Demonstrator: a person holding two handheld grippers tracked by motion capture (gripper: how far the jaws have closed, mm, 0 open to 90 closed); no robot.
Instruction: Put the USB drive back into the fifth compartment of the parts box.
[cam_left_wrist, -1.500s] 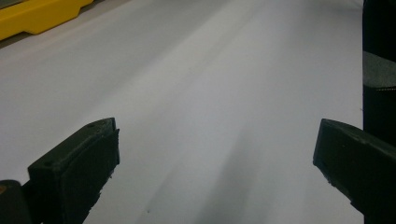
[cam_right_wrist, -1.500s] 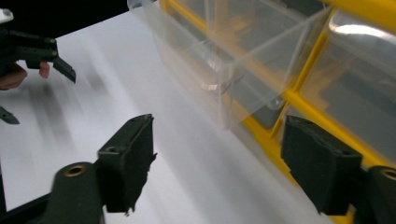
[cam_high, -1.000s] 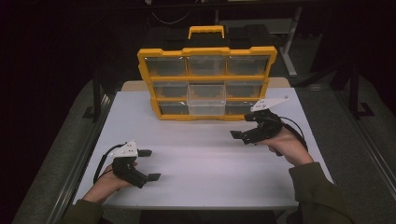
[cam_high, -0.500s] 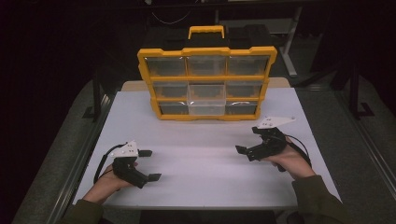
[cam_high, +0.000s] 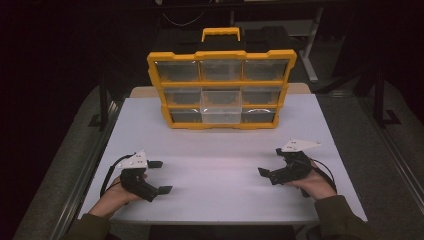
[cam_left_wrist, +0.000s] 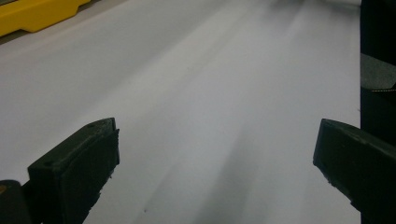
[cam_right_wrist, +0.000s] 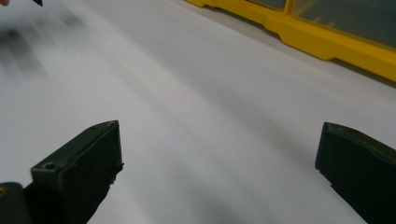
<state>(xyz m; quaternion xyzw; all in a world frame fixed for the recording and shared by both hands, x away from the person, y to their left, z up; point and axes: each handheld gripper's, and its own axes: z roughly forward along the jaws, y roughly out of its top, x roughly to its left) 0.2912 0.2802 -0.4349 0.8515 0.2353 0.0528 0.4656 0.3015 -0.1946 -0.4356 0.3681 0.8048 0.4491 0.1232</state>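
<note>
White bench (cam_high: 215, 165) held a yellow box (cam_high: 221, 90) at the back; left gripper (cam_high: 159, 176) and right gripper (cam_high: 270, 164) rested released, holding nothing.

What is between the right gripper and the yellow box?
Nothing: just bare white table lies between the right gripper and the yellow box, as the high view and right gripper view show.

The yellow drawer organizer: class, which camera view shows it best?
The high view: the whole yellow drawer organizer, handle and all nine drawers. The left gripper view catches one base corner; the right gripper view, its lower edge.
</note>
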